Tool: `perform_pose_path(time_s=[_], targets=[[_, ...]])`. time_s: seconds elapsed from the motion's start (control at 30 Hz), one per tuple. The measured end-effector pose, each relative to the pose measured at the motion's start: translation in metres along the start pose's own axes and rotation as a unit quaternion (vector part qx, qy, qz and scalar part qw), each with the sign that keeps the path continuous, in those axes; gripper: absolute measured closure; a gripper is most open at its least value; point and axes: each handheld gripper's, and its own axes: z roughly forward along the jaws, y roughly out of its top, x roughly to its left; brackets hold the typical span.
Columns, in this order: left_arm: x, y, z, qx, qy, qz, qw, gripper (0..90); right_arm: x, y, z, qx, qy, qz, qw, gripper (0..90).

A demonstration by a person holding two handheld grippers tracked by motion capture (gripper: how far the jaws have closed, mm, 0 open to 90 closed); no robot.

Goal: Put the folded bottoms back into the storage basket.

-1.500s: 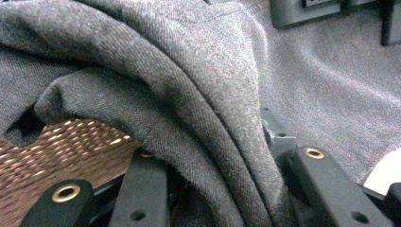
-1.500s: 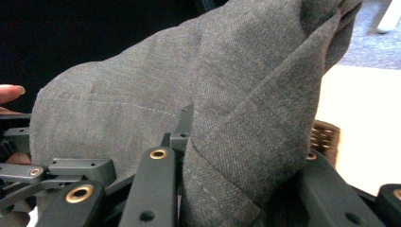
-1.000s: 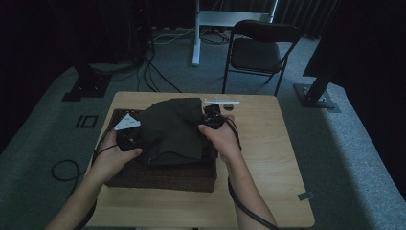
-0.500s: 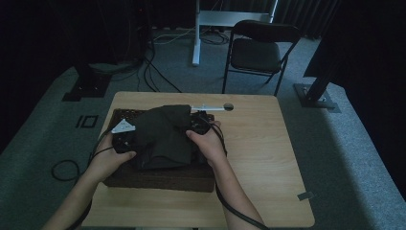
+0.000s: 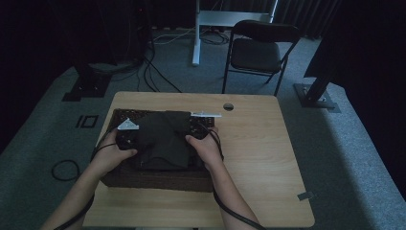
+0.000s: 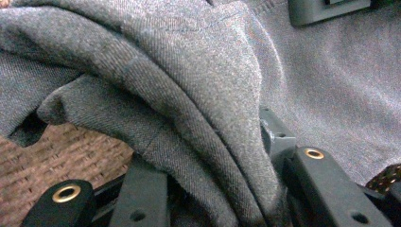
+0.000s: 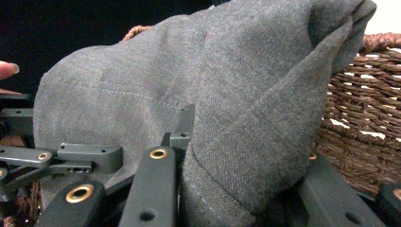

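While both hands hover over the wicker basket (image 5: 158, 179), the left gripper (image 5: 125, 140) at nine o'clock and right gripper (image 5: 198, 132) at three (equally near) each clamp the grey cloth (image 5: 163, 139).

I see a black folding chair (image 5: 258, 50) beyond the table's (image 5: 258, 158) far edge, a white desk leg (image 5: 196, 33) to its left, and cables (image 5: 155, 72) on the carpet left of that.

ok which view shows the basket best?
High view: the whole wicker basket sits on the table under the grey cloth. Right gripper view catches a stretch of woven wall; left gripper view just a weave patch.
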Motion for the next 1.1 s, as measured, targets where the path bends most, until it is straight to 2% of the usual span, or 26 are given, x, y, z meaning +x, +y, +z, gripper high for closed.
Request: perform_pose_path(time_s=[0.13, 0.47, 0.57, 0.67, 0.77, 0.87, 0.93, 0.97, 1.07, 1.1], targets=[[0.006, -0.001, 0.006, -0.011, 0.000, 0.023, 0.9997, 63.6, -0.001, 0.000, 0.002, -0.008, -0.008, -0.002, 0.9999, 67.0], [0.013, -0.017, 0.022, 0.010, 0.006, 0.034, 0.9994, 63.5, -0.009, -0.015, 0.021, 0.014, -0.023, -0.002, 0.9996, 66.9], [0.019, -0.026, 0.028, 0.015, 0.001, 0.021, 0.9997, 63.4, -0.011, -0.020, 0.031, 0.029, -0.031, -0.001, 0.9991, 66.9], [0.021, -0.029, 0.031, 0.019, 0.002, 0.019, 0.9996, 63.1, -0.012, -0.022, 0.035, 0.036, -0.035, 0.003, 0.9987, 66.9], [0.024, -0.034, 0.036, 0.018, -0.001, 0.011, 0.9998, 62.4, -0.012, -0.023, 0.042, 0.053, -0.055, -0.013, 0.9970, 66.8], [0.026, -0.037, 0.040, 0.015, 0.001, 0.003, 0.9999, 61.8, -0.013, -0.023, 0.044, 0.059, -0.060, -0.006, 0.9964, 66.5], [0.025, -0.039, 0.043, 0.015, 0.004, 0.002, 0.9999, 60.7, -0.015, -0.025, 0.047, 0.065, -0.067, -0.008, 0.9955, 66.2], [0.025, -0.041, 0.046, 0.014, 0.005, -0.001, 0.9999, 60.6, -0.016, -0.027, 0.050, 0.073, -0.079, -0.015, 0.9941, 65.6], [0.026, -0.043, 0.049, 0.013, 0.006, -0.005, 0.9999, 59.0, -0.018, -0.028, 0.051, 0.080, -0.087, -0.012, 0.9929, 64.1], [0.026, -0.045, 0.051, 0.014, 0.009, -0.008, 0.9998, 57.9, -0.018, -0.029, 0.052, 0.084, -0.097, -0.014, 0.9916, 59.5]])
